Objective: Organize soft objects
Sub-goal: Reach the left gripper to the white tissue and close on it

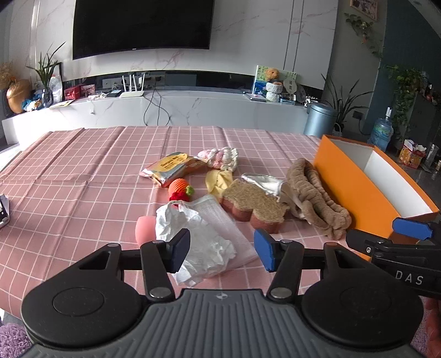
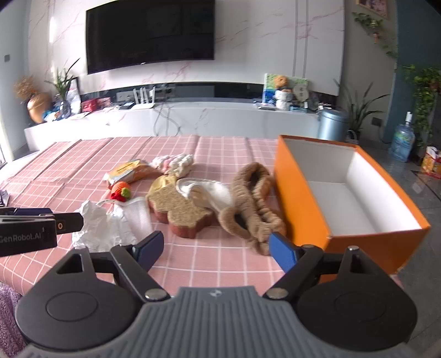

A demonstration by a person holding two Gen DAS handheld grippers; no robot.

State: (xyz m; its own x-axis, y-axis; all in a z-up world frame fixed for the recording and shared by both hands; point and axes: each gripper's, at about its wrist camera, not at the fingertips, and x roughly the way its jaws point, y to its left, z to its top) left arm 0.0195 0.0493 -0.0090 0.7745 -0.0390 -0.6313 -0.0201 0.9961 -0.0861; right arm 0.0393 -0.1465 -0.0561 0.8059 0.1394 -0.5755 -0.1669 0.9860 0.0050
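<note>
Soft things lie in a heap on the pink checked tablecloth (image 1: 82, 170): crumpled white tissue (image 1: 193, 236), a pink sponge ball (image 1: 144, 230), a crocheted orange strawberry (image 1: 180, 190), a brown flower-shaped sponge (image 1: 253, 206), a fuzzy brown headband (image 1: 317, 198), a pink-white knit piece (image 1: 222, 157), a yellow cloth (image 1: 217, 180) and a snack packet (image 1: 171, 168). An empty orange box (image 2: 344, 192) stands to the right. My left gripper (image 1: 222, 252) is open over the tissue. My right gripper (image 2: 215, 250) is open just before the headband (image 2: 250, 203) and sponge (image 2: 184, 214).
A TV console with a router, plants and toys runs along the far wall under a black screen (image 1: 143, 24). A grey bin (image 1: 319, 118) and a water bottle (image 1: 381, 132) stand on the floor at right. A purple rug (image 1: 11, 338) lies at bottom left.
</note>
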